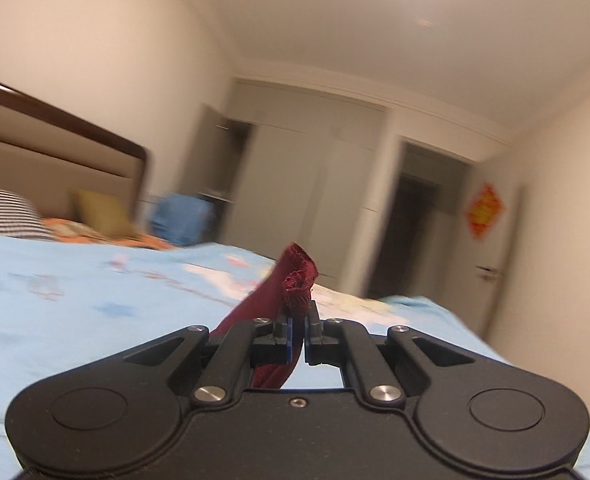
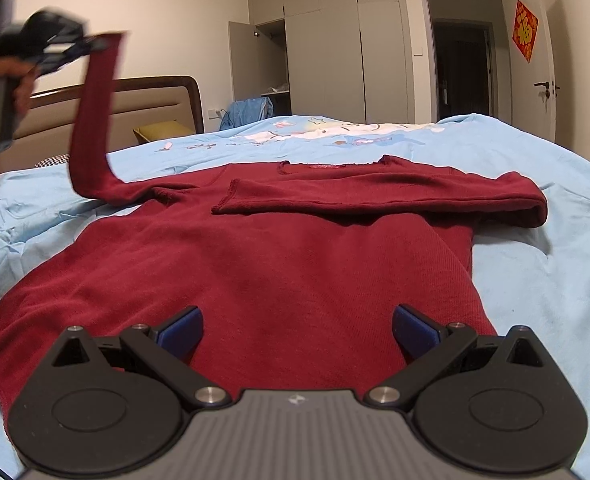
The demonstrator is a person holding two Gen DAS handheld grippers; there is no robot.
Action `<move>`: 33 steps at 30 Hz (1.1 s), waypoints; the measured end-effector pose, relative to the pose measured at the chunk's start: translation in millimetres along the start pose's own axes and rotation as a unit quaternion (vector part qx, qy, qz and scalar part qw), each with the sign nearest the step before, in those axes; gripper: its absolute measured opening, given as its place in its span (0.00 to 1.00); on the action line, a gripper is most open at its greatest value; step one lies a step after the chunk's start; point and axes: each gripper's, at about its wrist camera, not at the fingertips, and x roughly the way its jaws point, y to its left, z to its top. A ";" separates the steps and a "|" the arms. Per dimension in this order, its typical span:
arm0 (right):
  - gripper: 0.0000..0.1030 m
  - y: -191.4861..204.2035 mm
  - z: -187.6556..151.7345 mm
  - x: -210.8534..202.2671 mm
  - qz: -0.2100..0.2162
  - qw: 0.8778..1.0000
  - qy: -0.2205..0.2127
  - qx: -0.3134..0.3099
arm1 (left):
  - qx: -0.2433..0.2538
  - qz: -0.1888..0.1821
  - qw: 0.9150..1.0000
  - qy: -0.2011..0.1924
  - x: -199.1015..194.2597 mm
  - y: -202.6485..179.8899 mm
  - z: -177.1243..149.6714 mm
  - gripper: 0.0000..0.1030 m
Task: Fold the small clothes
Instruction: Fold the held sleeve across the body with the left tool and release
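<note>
Left tool [image 2: 95, 42]: lifted high, pinching the cuff of one red sleeve [image 2: 95, 120].
Red top [image 2: 275, 264]: lying flat on the blue bed sheet [image 2: 555, 280], other sleeve [image 2: 375, 196] folded across its chest.
Right tool [image 2: 298, 334]: spread wide over the top's bottom part, holding nothing.

red diamond-shaped paper sign [image 2: 525, 30] on the open door [image 2: 545, 92], one gold Chinese character on it, blurred in the left wrist view, no other readable text
</note>
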 end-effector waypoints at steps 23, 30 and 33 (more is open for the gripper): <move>1.00 0.8 -3.6 -4.7 0.004 1.000 -0.012 0.003 | 0.030 -0.225 0.941 0.249 111.2 -150.0 -168.1 0.55; 1.00 1.8 -3.5 -5.0 0.002 1.000 -0.010 0.001 | 0.044 -0.185 0.950 0.246 92.0 -103.3 -151.4 0.85; 1.00 1.7 -3.6 -5.1 0.003 1.000 -0.011 0.001 | 0.063 -0.145 0.958 0.238 73.1 -67.9 -145.4 0.91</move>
